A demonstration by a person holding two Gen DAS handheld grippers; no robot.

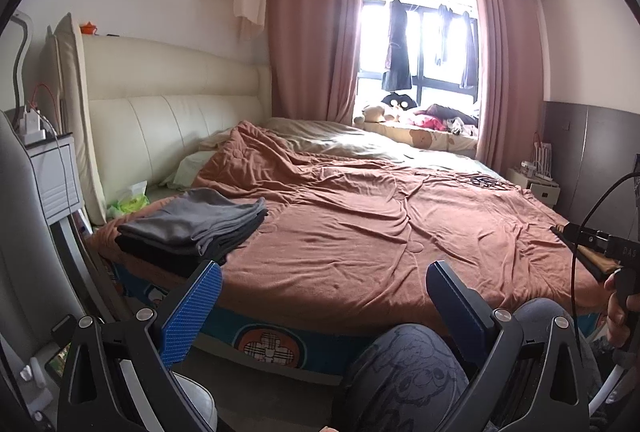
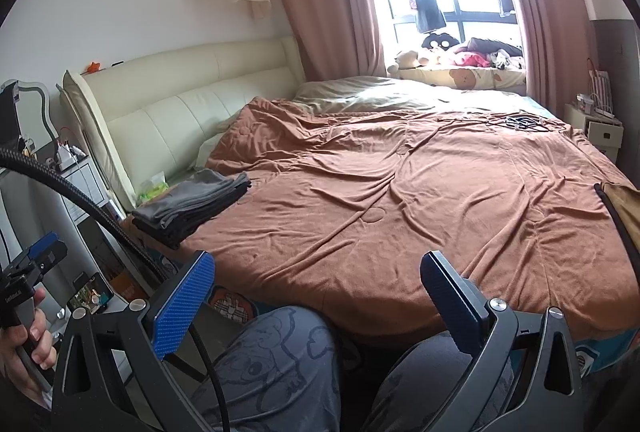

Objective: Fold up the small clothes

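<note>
From the left wrist camera, the left tool (image 1: 324, 292) hangs over the person's knee (image 1: 404, 364) at the near edge of the bed (image 1: 360, 224), its blue pads spread wide with nothing between them. A stack of folded grey clothes (image 1: 192, 224) sits on the bed's near left corner, close to the headboard (image 1: 168, 112); far right, the other tool's handle and a brown garment (image 1: 588, 256) show at the bed's edge. From the right wrist camera, the right tool (image 2: 316, 292) is likewise wide open and empty above the person's lap, with the brown garment (image 2: 620, 204) lying at the right edge of the blanket, apart from both tools. The next step is probably fetching that garment: best to pinch it near a corner or hem, draw it onto the clear middle of the blanket, and spread it flat before any fold, keeping the cable (image 2: 80, 192) clear of the finished stack.
</note>
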